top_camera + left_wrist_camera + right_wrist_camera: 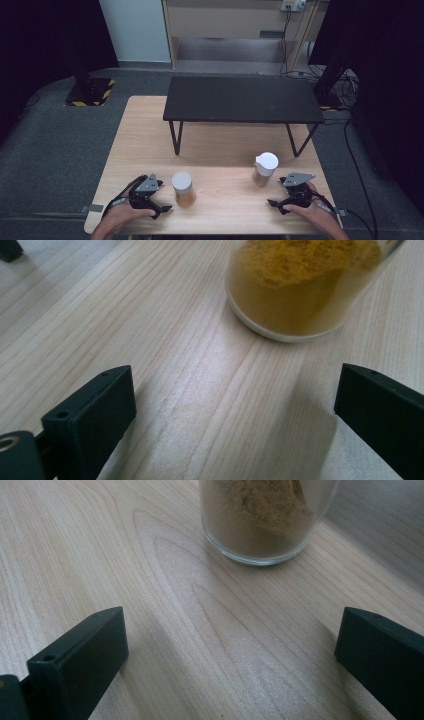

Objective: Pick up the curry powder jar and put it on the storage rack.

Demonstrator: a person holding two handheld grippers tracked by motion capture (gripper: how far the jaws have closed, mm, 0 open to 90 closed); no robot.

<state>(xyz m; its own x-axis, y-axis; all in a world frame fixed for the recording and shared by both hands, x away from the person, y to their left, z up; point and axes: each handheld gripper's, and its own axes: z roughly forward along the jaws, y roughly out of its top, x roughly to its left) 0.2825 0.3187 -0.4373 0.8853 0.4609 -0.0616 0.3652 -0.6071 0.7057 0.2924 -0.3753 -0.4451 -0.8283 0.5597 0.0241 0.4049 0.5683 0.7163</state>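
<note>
Both tongs rest on the table [150,145] with jaws spread and nothing gripped. Each faces its own jar, lined up for a grab: the yellow spice jar [183,188] stands just ahead of the left tongs [161,207], and the brown spice jar [264,169] just ahead of the right tongs [276,206].

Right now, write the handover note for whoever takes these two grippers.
Left gripper: open, holding nothing, resting on the wooden table beside the left jar of yellow-brown powder.
Right gripper: open, holding nothing, near the right jar of paler brown powder.
Both jars stand upright at the near edge, capped in white, apart from each other. The black shelf behind them is bare.
Done: nothing gripped yet.
Left: probably close in on a jar and grip it.
</note>
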